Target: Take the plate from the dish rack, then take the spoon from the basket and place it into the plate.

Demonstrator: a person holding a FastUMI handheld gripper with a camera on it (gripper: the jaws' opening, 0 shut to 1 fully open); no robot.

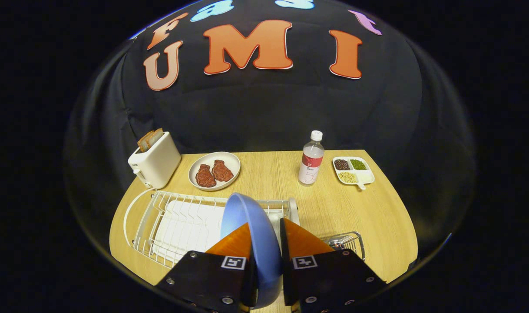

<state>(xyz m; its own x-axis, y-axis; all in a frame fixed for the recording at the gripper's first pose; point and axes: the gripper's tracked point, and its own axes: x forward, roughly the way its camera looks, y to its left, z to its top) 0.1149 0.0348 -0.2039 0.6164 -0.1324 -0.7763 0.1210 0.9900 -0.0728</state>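
Observation:
A blue plate [247,217] stands on edge between my two orange fingers [236,243], which press on its rim from either side. My gripper [266,237] is shut on the plate, holding it over the right end of the white wire dish rack [182,221]. The plate's lower part is hidden behind the fingers. A wire basket [349,241] sits just right of the right finger; what it holds is hidden by the finger.
Beyond the rack stand a white toaster [156,161] with bread slices, a plate with two meat pieces [214,171], a water bottle [311,158] and a divided white dish of beans [352,170]. Bare wooden table [377,208] lies right of the basket.

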